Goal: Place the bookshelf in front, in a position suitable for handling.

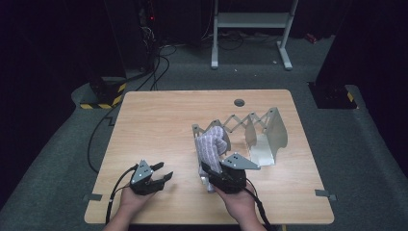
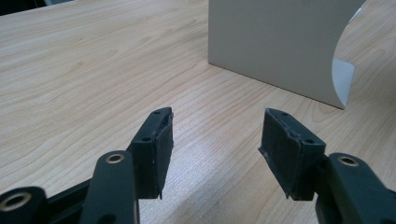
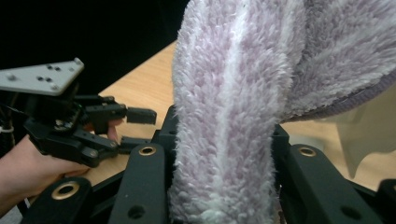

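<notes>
Plainly, fluffy lilac-and-white towel (image 3: 233, 102) hangs folded, pinched in right tool (image 3: 224, 186).

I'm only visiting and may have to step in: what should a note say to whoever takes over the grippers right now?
Right gripper: shut on the fluffy lilac towel, held above the table.
Left gripper: open, holding nothing, low over the bare wood.
Expandable metal rack: stands right of centre; the towel's upper end drapes over its near panel.
Done: towel gripped.
Left: probably seating the towel on the rack, then letting go.
</notes>
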Demonstrator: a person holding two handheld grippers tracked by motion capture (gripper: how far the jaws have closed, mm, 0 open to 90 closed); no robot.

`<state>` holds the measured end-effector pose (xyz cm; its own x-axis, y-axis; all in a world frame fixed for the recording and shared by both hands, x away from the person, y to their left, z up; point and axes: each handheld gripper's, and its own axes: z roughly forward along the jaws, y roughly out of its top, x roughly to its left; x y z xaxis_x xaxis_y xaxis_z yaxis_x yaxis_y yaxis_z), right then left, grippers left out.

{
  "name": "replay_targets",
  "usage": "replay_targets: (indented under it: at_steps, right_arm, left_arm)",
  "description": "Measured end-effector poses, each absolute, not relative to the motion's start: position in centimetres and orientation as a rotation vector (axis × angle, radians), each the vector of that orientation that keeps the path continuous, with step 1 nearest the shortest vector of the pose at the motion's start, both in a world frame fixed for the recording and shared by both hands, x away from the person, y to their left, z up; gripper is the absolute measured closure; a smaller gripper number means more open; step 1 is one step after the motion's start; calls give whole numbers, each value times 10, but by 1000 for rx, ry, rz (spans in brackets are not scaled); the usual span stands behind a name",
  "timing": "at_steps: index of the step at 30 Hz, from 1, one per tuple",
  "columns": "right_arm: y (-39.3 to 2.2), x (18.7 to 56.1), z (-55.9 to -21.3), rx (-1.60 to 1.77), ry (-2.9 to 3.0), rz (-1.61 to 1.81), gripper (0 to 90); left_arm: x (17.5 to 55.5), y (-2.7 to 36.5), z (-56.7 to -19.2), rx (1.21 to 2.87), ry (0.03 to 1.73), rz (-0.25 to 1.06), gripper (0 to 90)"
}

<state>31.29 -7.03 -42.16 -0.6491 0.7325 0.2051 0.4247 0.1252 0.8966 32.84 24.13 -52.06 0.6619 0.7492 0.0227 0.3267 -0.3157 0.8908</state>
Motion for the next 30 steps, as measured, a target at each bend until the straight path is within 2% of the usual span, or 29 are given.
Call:
replay_targets:
  at_steps: [8, 21, 30]
  right_arm:
    - [-70, 312, -421, 1133, 2113, 1538, 635]
    - [-55, 350, -497, 1294, 2333, 1248, 635]
    - [-37, 376, -510, 1221, 2390, 1028, 637]
  left_arm:
    - [329, 241, -521, 1912, 844, 550, 436]
    - [328, 241, -520, 1914, 844, 551, 436]
    - [328, 244, -519, 1912, 843, 561, 436]
